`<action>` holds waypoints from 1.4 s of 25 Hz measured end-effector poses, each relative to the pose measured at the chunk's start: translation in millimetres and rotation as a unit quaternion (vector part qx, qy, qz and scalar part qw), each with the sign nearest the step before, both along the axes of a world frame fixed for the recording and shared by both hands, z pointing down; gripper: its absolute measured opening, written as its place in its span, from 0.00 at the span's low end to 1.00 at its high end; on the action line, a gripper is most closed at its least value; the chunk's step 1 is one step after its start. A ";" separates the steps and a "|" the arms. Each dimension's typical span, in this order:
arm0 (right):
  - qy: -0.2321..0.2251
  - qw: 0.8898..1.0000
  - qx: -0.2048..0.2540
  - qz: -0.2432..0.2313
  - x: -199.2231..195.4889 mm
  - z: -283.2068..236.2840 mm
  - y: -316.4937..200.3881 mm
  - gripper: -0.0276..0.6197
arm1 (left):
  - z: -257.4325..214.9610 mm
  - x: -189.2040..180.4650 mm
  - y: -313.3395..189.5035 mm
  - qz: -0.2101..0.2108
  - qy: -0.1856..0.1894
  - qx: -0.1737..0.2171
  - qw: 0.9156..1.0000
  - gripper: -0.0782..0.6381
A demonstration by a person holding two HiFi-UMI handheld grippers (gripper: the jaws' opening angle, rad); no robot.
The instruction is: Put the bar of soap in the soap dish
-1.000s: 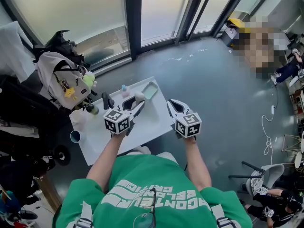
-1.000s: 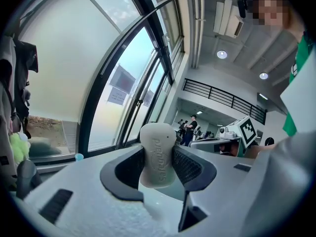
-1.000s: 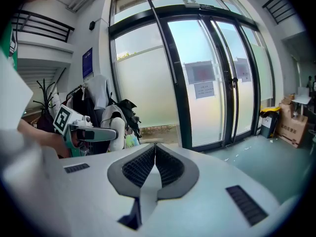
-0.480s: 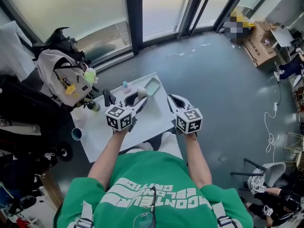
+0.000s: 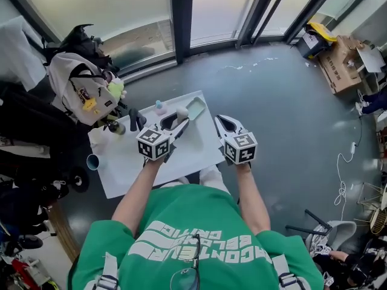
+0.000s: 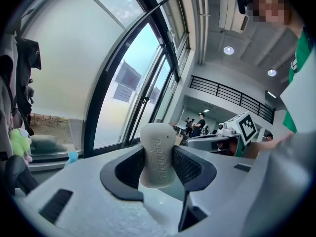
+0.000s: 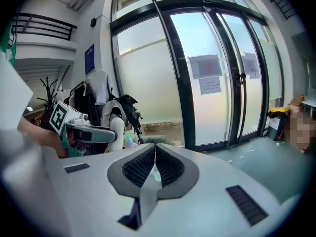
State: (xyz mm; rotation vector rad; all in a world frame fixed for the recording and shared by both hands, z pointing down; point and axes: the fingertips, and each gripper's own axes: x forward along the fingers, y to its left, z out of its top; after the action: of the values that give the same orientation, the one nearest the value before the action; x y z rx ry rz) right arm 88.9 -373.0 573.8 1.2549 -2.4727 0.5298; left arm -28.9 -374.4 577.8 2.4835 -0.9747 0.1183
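Observation:
A pale beige bar of soap [image 6: 158, 154] stands upright between the black pads of my left gripper [image 6: 157, 163], which is shut on it. In the head view the soap [image 5: 182, 112] shows at the tip of the left gripper [image 5: 179, 119], held above the white table [image 5: 127, 165] just short of the pale green soap dish [image 5: 195, 108] at the table's far right corner. My right gripper [image 5: 221, 123] hovers over the table's right edge; in its own view the right gripper [image 7: 155, 168] has its pads pressed together with nothing between them.
A small blue-capped bottle [image 5: 159, 106] and a dark bottle [image 5: 134, 118] stand at the table's far edge. A blue cup [image 5: 92, 161] sits off the left edge. A bag-laden rack [image 5: 81, 89] crowds the left side; glass doors [image 5: 181, 11] lie beyond.
Both grippers have shifted slightly away from me and to the right over the table, the left one still carrying the soap closer to the dish. The head camera has also moved a little.

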 end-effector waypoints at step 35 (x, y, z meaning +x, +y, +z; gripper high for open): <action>-0.006 0.994 -0.103 -0.018 23.3 88.0 -49.7 0.07 | 115.3 35.1 -68.2 0.011 -0.106 -0.094 0.990 0.36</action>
State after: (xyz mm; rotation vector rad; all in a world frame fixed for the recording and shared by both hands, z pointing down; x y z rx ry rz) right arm 112.3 -422.6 661.8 1.1263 -2.3740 0.7636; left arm 6.1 -442.6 693.1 2.3416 -0.9718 0.4672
